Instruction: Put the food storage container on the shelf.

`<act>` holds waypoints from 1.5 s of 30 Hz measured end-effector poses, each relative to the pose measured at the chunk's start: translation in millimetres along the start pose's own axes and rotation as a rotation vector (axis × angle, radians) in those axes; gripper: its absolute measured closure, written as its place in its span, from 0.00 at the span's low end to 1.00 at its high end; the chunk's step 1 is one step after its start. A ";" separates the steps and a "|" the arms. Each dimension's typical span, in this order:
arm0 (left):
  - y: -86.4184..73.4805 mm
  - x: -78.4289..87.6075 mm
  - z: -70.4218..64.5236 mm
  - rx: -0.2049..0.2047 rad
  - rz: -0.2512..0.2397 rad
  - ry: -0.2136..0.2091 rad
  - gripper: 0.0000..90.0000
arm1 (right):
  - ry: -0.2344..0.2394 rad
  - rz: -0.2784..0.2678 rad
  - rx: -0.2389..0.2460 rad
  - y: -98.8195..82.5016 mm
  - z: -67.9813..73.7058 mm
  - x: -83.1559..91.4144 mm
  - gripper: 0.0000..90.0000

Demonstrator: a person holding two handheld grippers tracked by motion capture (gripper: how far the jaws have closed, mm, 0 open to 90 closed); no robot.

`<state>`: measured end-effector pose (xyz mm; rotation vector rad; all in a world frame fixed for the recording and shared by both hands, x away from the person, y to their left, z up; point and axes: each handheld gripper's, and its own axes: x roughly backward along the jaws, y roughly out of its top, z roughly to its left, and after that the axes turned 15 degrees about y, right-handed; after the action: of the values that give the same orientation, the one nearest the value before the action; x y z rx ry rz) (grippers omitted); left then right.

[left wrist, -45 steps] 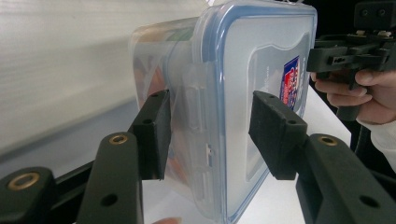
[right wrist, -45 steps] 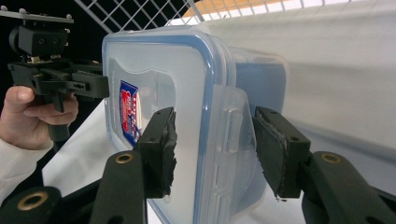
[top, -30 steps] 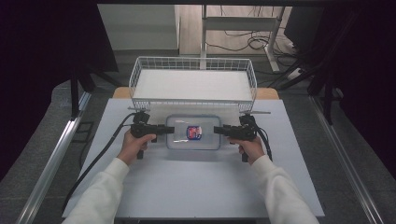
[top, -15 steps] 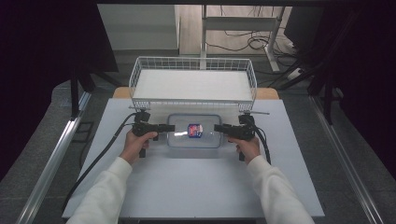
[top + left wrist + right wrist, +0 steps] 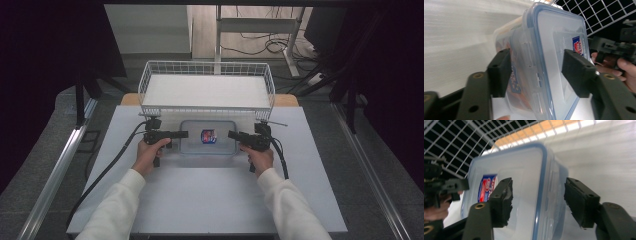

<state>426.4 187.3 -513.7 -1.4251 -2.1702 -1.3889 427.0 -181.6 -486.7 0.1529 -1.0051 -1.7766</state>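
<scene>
Just in front of the white wire basket (image 5: pixel 206 90), on the pale desk (image 5: pixel 210 195): a clear plastic box (image 5: pixel 208 137) with a blue-edged lid and a red-and-blue label (image 5: pixel 208 136), lying flat and close under the basket's front rail. At the box's left end, the left tool (image 5: pixel 181 134), held level in the person's left hand (image 5: pixel 150 152), jaws spread on either side of that end's rim and clip, having just been opening, pads standing off the plastic. At the box's right end, the right tool (image 5: pixel 234 134), level in the right hand (image 5: pixel 257 155), likewise astride the lid edge, jaws just widened, gaps visible on both sides between pads and box. Nothing gripped by either tool.
</scene>
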 end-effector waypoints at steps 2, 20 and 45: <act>-1.5 3.6 -3.8 0.001 -0.041 0.032 0.41 | -0.011 -0.022 0.015 -1.1 3.4 2.6 0.40; -55.9 77.7 -34.2 -0.325 -0.089 0.124 0.35 | -0.029 0.198 0.447 -42.6 56.8 52.7 0.65; -111.0 96.9 -48.5 -0.462 -0.032 0.186 0.35 | -0.092 0.448 0.598 -81.3 61.3 -51.8 0.99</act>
<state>272.8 198.2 -495.6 -1.3263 -1.8383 -2.0417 359.4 -96.1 -521.1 0.1995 -1.4867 -1.0524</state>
